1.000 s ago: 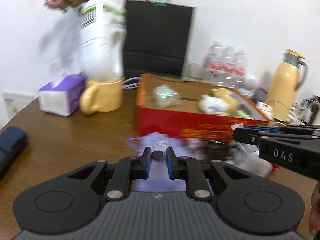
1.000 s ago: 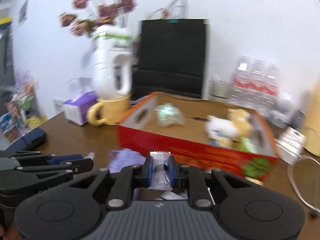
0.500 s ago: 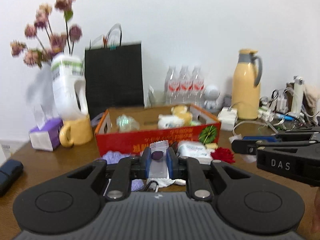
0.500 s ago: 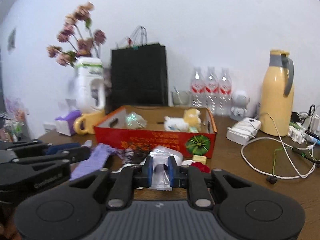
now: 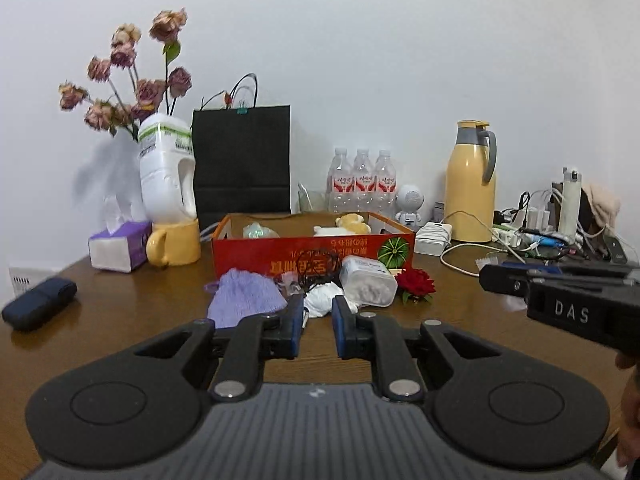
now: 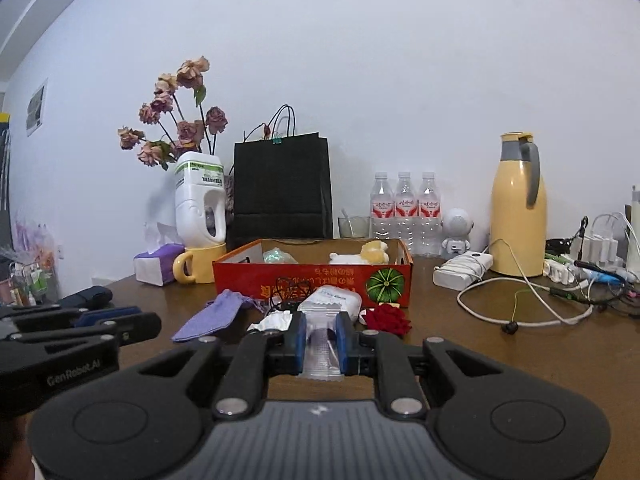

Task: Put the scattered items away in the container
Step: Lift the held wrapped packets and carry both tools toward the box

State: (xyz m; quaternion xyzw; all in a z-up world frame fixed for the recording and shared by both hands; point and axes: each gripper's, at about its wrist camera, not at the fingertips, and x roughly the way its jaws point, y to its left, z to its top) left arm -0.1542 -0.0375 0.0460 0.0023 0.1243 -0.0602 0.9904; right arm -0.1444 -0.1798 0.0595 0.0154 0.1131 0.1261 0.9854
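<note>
The red cardboard box (image 5: 312, 256) stands mid-table and holds a plush toy (image 5: 352, 222) and a shiny packet. In front of it lie a purple knit pouch (image 5: 244, 300), a tangle of black cable (image 5: 320, 264), a clear tub of cotton swabs (image 5: 368, 284), a red rose (image 5: 416, 282) and a crumpled white wrapper (image 5: 324, 302). My left gripper (image 5: 318, 314) hovers short of this pile. Its pads stand a narrow gap apart with nothing between them. My right gripper (image 6: 320, 322) is shut on a clear plastic packet (image 6: 322, 350), level with the left one and to its right.
Along the back wall stand a black paper bag (image 5: 242, 160), a white jug of dried flowers on a yellow mug (image 5: 176, 242), a tissue box (image 5: 118, 246), three water bottles (image 5: 362, 184) and a yellow thermos (image 5: 470, 184). Chargers and cables (image 6: 520, 304) crowd the right; a dark case (image 5: 38, 306) lies left.
Both grippers have drawn back from the box, which now looks smaller and farther away. The small dark item in a clear wrapper seen between the left pads is gone; the right still holds its packet.
</note>
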